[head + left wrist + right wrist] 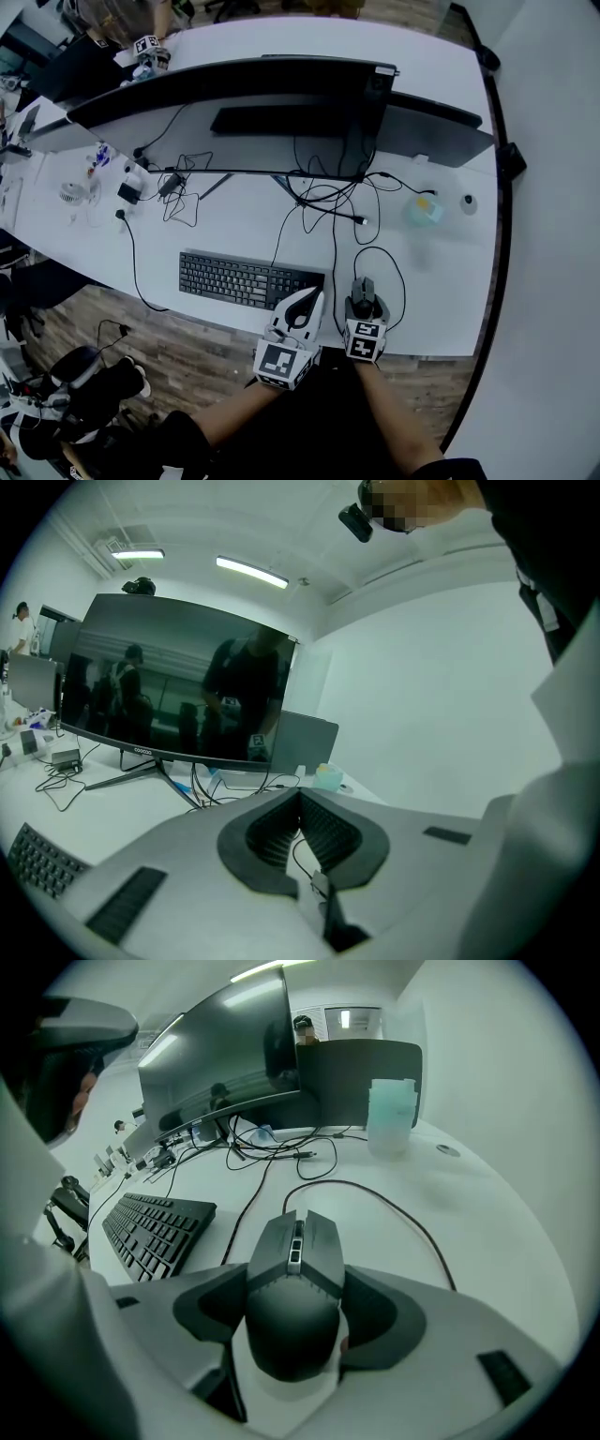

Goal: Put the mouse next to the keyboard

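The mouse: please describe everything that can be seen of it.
The mouse is dark grey, seemingly matte plastic, angular, with two buttons, a scroll wheel and a black cable leaving its front. It sits on the white desk, right of the keyboard and apart from it. The right gripper clamps its sides.

Head view: we look steeply down from above the near edge of the desk point(234, 234).
Left gripper view: we sit low, looking along the jaws up toward the monitor point(178, 686).
Right gripper view: low, close over the mouse point(292, 1297).
All three share monitor and keyboard point(155, 1227).
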Motion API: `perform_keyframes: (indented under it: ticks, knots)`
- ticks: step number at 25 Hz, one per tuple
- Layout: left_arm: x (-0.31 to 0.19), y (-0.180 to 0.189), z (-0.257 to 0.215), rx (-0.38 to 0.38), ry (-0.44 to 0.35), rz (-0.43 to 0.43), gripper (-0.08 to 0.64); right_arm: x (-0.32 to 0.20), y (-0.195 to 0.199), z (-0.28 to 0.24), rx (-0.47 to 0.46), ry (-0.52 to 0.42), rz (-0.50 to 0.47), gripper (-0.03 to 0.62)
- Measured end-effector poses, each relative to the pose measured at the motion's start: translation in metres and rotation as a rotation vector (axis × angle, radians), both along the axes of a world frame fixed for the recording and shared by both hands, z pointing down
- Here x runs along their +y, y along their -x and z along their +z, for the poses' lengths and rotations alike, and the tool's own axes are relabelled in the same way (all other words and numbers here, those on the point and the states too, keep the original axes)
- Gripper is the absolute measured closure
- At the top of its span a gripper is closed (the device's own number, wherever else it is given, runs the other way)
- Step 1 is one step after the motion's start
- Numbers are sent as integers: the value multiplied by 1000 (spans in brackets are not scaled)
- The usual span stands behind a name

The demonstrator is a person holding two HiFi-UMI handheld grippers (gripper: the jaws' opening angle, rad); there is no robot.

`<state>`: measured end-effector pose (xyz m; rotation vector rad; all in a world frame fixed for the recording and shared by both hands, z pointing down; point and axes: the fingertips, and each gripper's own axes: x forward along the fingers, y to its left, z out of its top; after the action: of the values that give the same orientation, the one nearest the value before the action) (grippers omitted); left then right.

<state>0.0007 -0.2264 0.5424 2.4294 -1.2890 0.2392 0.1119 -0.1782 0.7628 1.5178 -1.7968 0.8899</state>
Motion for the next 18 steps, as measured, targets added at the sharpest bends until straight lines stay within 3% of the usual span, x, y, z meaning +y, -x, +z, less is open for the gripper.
perform_keyframes:
  ticks: [18]
  knots:
    - [29, 7, -7, 14, 1, 64, 556, 6, 4, 2, 63, -7, -11, 276]
